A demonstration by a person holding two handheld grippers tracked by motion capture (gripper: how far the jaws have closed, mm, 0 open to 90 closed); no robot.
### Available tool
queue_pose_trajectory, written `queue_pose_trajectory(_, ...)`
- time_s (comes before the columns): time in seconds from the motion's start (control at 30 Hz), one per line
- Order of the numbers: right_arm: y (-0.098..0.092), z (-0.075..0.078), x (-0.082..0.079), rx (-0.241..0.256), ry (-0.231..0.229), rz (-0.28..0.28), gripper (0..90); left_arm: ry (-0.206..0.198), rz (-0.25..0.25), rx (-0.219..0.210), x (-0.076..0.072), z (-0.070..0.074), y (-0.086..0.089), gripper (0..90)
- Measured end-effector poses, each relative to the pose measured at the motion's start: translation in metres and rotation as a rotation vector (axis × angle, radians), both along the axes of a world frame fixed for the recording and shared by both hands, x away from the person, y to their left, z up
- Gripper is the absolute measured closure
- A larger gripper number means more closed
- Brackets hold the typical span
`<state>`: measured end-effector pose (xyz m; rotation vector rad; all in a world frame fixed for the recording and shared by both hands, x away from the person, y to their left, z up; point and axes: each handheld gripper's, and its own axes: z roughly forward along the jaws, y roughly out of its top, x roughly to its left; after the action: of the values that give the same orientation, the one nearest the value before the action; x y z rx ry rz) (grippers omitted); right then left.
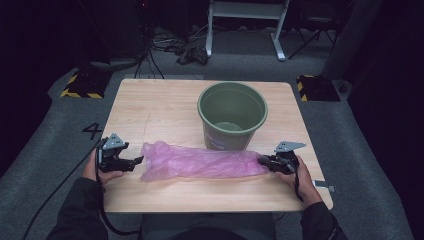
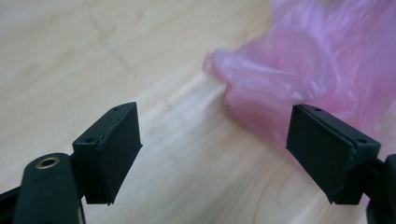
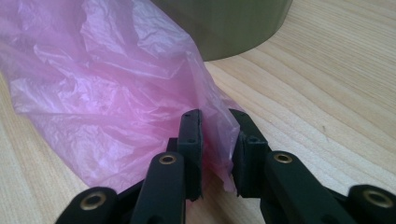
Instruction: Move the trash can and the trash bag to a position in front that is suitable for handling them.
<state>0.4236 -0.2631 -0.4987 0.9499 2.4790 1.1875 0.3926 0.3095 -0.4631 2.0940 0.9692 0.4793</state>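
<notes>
- High view: right gripper (image 1: 266,161) jaws pinch pink bag (image 1: 200,162) end; likely lining green bin (image 1: 232,114).
- Left gripper (image 1: 135,161) jaws spread beside other end; next, close on it.

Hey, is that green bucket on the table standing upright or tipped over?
Upright. The green bucket stands on its base on the table, open mouth facing up, just behind the pink plastic bag.

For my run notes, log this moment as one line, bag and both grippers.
pink plastic bag: flat on table, before green bucket | right gripper: shut on bag's end | left gripper: open, at other end, not gripping
</notes>
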Motion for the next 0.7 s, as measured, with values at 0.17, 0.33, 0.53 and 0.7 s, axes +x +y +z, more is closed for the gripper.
queue_pose_trajectory(0.17, -0.001, 0.0, 0.001, -0.005, 0.001, 0.001, 70.5, -0.034, -0.113, -0.029, 0.008, 0.016, -0.02, 16.7)
queue_pose_trajectory(0.33, -0.002, -0.001, 0.002, 0.002, 0.01, -0.003, 54.4, -0.053, -0.17, 0.006, 0.012, 0.027, -0.044, 16.7)
queue_pose_trajectory(0.53, 0.001, 0.0, 0.001, -0.025, -0.005, -0.005, 47.3, -0.104, -0.273, 0.035, -0.001, 0.044, -0.075, 17.6)
queue_pose_trajectory(0.7, 0.002, 0.0, 0.001, -0.035, -0.008, -0.003, 45.8, -0.091, -0.375, 0.081, -0.011, 0.045, -0.105, 18.0)
